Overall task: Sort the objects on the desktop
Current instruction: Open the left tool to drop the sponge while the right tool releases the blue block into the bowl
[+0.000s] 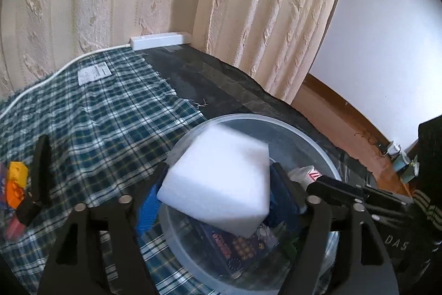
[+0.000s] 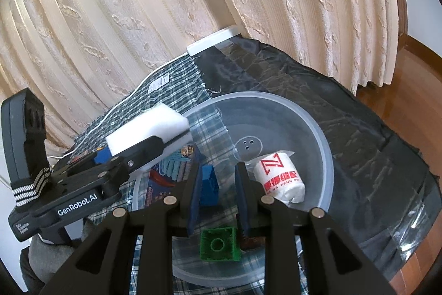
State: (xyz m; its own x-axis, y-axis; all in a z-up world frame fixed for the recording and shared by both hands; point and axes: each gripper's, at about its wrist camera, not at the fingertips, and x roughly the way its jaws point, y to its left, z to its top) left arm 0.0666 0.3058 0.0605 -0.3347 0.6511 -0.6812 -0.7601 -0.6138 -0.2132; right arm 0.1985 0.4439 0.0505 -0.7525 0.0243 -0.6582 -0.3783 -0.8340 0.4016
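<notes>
Plaid tablecloth (image 1: 96, 112) underneath. Left gripper (image 1: 218, 179) pinching white sponge (image 1: 221, 179) above clear bowl (image 2: 326, 154); right gripper (image 2: 218, 184) spread, empty. Best released low, centred beyond fingertips.

Your white sponge (image 1: 218, 181) is motion-blurred and hides most of the glove packet (image 1: 237, 242) beneath; colourful toys (image 1: 15, 184) are cut off at left.

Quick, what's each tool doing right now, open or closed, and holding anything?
Left tool: closed on the white sponge, over the basin.
Right tool: open, holding nothing, over the basin.
</notes>
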